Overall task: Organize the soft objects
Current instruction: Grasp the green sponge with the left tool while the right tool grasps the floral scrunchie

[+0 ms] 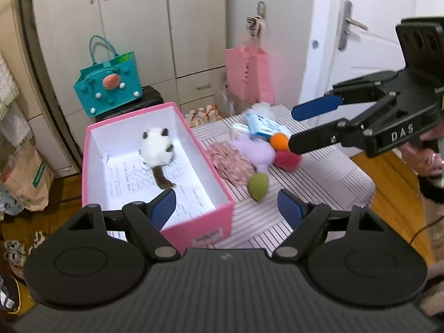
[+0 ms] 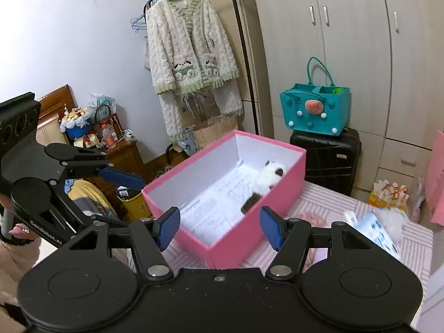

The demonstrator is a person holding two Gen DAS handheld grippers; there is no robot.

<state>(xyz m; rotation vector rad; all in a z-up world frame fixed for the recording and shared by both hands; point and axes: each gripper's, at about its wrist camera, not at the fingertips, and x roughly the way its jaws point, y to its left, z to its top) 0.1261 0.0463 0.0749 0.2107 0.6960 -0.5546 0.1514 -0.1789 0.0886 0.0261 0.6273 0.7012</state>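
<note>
Now, left wrist view. Left gripper [image 1: 227, 208] hangs above the near end of the pink box [image 1: 206, 231], jaws spread wide with nothing between them. The box stands open on a striped cloth [image 1: 319, 177]; printed paper [image 1: 144, 179] lines its floor. A white plush cat [image 1: 158, 149] with dark ears and a dark tail lies inside, toward the far end. Just right of the box, out on the cloth, sits a loose cluster of soft things: pink patterned fabric [image 1: 231, 163], a lilac plush [image 1: 256, 149], an orange ball [image 1: 279, 141], a red pom-pom [image 1: 287, 159] and a green plush [image 1: 258, 184] nearest the camera. Right gripper [image 1: 292, 129] reaches in from the right, jaws parted and holding nothing; its lower finger tip sits in front of the orange ball and red pom-pom, contact cannot be told. A light blue packet [image 1: 262, 126] lies behind the cluster. A teal bag [image 1: 111, 87] rests on a black suitcase [image 1: 149, 97]; a pink paper bag [image 1: 248, 73] hangs from the cabinet.

Right wrist view. Right gripper [image 2: 219, 227] has its jaws wide apart, framing the box's near corner. The plush cat [image 2: 270, 176] lies against the box's far right wall. Left gripper [image 2: 130, 191] shows at the left edge, beside the box, jaws apart and empty. A cream knitted cardigan [image 2: 191, 52] hangs on the rail behind.
</note>
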